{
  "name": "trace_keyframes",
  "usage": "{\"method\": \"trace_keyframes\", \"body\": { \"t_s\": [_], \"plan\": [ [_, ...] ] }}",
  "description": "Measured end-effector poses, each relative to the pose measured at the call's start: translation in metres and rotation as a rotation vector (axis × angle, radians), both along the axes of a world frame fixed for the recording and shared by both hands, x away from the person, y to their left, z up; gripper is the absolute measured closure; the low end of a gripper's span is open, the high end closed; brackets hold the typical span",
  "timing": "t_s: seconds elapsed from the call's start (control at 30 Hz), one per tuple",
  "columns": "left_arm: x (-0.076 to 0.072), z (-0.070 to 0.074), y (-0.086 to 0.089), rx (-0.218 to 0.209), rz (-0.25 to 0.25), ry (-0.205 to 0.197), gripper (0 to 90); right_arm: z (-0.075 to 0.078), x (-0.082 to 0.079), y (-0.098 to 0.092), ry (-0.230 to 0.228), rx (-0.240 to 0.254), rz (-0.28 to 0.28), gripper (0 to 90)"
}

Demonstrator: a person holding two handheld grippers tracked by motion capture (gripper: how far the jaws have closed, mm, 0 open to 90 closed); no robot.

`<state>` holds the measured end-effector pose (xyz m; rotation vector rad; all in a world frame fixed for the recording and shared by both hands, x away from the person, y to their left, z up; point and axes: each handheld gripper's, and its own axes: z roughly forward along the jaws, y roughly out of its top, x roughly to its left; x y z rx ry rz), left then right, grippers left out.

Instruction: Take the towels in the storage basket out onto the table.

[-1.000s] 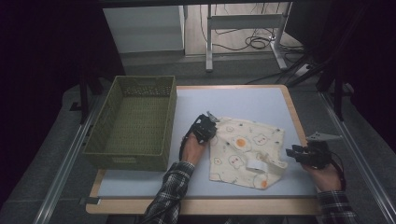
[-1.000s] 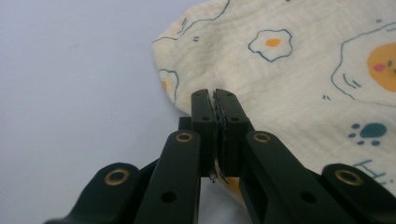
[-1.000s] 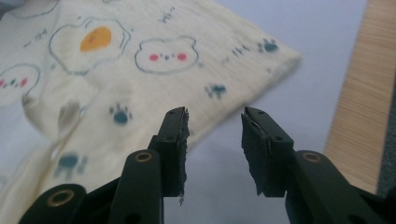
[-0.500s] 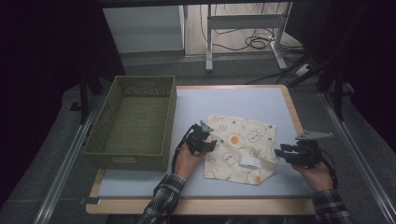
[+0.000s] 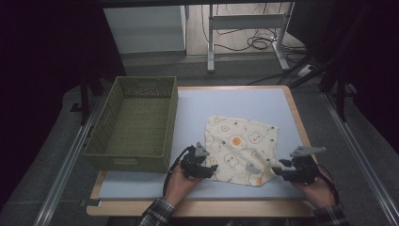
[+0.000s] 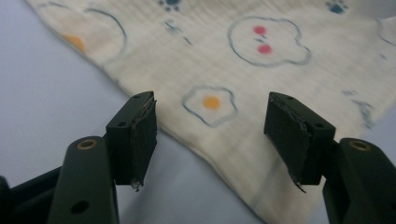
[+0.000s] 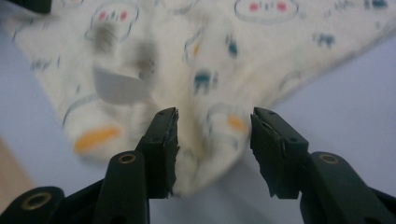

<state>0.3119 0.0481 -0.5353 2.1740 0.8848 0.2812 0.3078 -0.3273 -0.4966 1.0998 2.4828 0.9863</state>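
The left gripper (image 6: 210,135) has just been spreading, released, the cream printed cotton cloth's (image 6: 261,70) edge lying slack between its jaws; the right gripper (image 7: 212,149), also widening, straddles a bunched corner that may slip free, undoing the fold.

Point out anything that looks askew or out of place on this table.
The printed cloth lies skewed to the table edges, its near right corner bunched into a raised fold between the open right gripper jaws. The green basket sits squarely at the left.
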Motion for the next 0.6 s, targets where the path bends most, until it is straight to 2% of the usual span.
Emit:
{"method": "trace_keyframes", "body": {
  "t_s": [0.03,0.07,0.17,0.27,0.3,0.33,0.37,0.4,0.43,0.47,0.6],
  "plan": [
    [-0.004,-0.001,0.002,-0.009,-0.011,0.007,36.0,-0.001,-0.011,-0.008,0.005,-0.010,-0.010,51.5],
    [-0.004,-0.001,0.002,-0.009,-0.011,0.007,37.4,-0.001,-0.011,-0.008,0.005,-0.010,-0.010,51.5],
    [-0.012,-0.003,0.005,-0.017,-0.018,0.000,41.4,0.000,-0.029,-0.022,0.004,-0.003,-0.034,51.5],
    [-0.014,-0.004,0.004,-0.012,-0.017,-0.009,46.2,0.003,-0.031,-0.025,-0.001,0.022,-0.040,51.5],
    [-0.017,-0.003,0.002,-0.001,-0.023,-0.018,54.0,0.004,-0.030,-0.025,-0.008,0.028,-0.040,51.5],
    [-0.017,-0.003,0.002,-0.001,-0.023,-0.018,58.3,0.004,-0.030,-0.025,-0.008,0.028,-0.040,51.5],
    [-0.018,-0.003,0.001,-0.001,-0.030,-0.015,58.3,0.004,-0.029,-0.024,-0.013,0.027,-0.040,51.5],
    [-0.019,-0.003,0.001,-0.002,-0.033,-0.014,64.6,0.003,-0.028,-0.023,-0.011,0.029,-0.040,51.6],
    [-0.020,-0.002,0.000,-0.014,-0.060,-0.005,82.0,0.001,-0.026,-0.021,-0.005,0.031,-0.038,52.0],
    [-0.020,-0.002,0.000,-0.014,-0.060,-0.005,86.7,0.001,-0.026,-0.021,-0.005,0.031,-0.038,52.0],
    [-0.023,0.002,0.006,0.005,-0.057,0.001,88.0,-0.004,-0.026,-0.019,0.003,0.030,-0.034,52.0]
  ]
}}
